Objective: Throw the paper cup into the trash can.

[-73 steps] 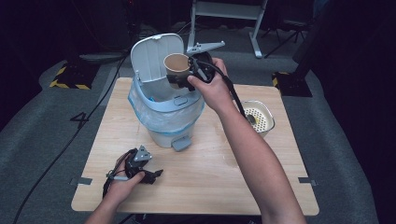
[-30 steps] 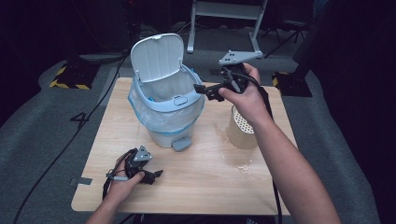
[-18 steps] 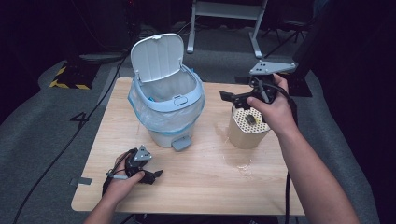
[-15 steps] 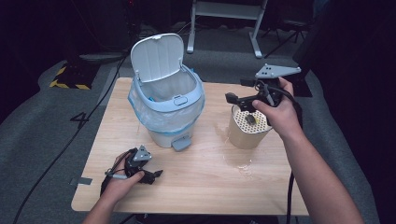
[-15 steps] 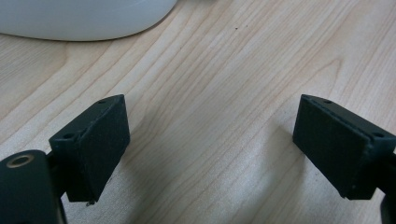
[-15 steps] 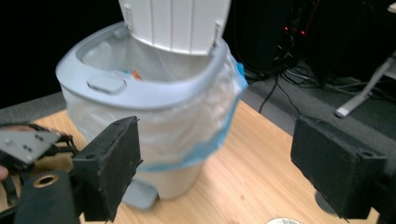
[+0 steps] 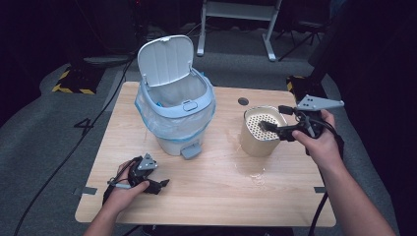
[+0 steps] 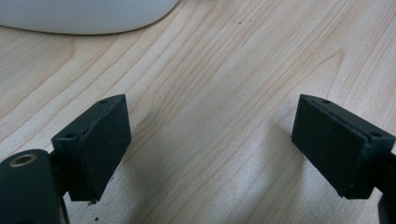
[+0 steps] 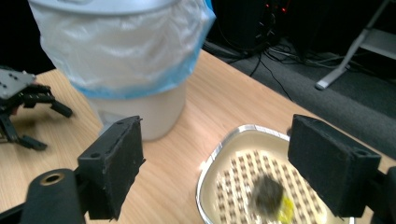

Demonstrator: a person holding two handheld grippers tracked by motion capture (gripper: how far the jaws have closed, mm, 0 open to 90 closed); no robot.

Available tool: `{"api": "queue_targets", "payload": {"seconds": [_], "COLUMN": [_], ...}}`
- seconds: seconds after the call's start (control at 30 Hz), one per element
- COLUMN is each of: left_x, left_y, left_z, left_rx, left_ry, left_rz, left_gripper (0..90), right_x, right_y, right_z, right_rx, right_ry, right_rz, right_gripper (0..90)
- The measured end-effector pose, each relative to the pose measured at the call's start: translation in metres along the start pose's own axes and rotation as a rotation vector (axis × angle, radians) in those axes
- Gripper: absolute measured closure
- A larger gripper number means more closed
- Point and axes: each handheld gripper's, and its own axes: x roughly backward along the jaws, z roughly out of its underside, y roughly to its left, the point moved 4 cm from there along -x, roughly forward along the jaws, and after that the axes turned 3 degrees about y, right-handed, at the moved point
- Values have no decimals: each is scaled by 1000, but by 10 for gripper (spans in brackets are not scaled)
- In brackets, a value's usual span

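A white pedal bin (image 7: 178, 129) with a blue-edged plastic liner stands at the table's back left, its lid (image 7: 163, 59) up. To its right sits a cream container (image 7: 256, 141) topped by a perforated insert (image 9: 254, 175), which holds a dark lump (image 9: 267, 192) and a yellow scrap. My right gripper (image 7: 266, 127) hovers over the container's rim from the right, open, nothing between its jaws (image 9: 224, 163). My left gripper (image 7: 162, 186) rests on the front left of the table, open on bare wood (image 8: 212, 144). The bin's base (image 8: 84, 14) lies just beyond it.
A wet patch (image 7: 251, 169) shines on the wooden table (image 7: 211, 196) in front of the container. A small round hole (image 7: 243, 101) sits behind it. The bin's pedal (image 7: 190, 152) points toward the front. A metal stand (image 7: 241, 24) and cables are on the floor beyond.
The right gripper held the cream container over the bin, then carried it right and set it down. It has let go and drawn back slightly. The left gripper stayed still.
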Motion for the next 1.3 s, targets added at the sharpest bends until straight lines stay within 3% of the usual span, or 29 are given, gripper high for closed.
{"api": "queue_targets", "payload": {"seconds": [0.2, 0.6, 0.87, 1.1, 1.3], "left_x": [1, 2, 3, 4, 6], "left_y": [-2, -3, -6, -4, -2], "left_z": [1, 2, 4, 4, 5], "left_rx": [-7, 7, 34, 43, 45], "left_ry": [0, 0, 1, -11, -20], "left_rz": [5, -10, -38, -35, -37], "left_gripper": [119, 122, 120, 155, 210], "right_x": [13, 12, 0, -10, -17], "right_y": [-5, -6, -2, 1, 6], "right_z": [38, 104, 151, 184, 208], "right_rx": [-13, -85, -123, -210, -192], "right_ry": [32, 78, 132, 82, 131], "right_rz": [37, 41, 36, 35, 67], "right_gripper": [187, 206, 201, 186, 186]}}
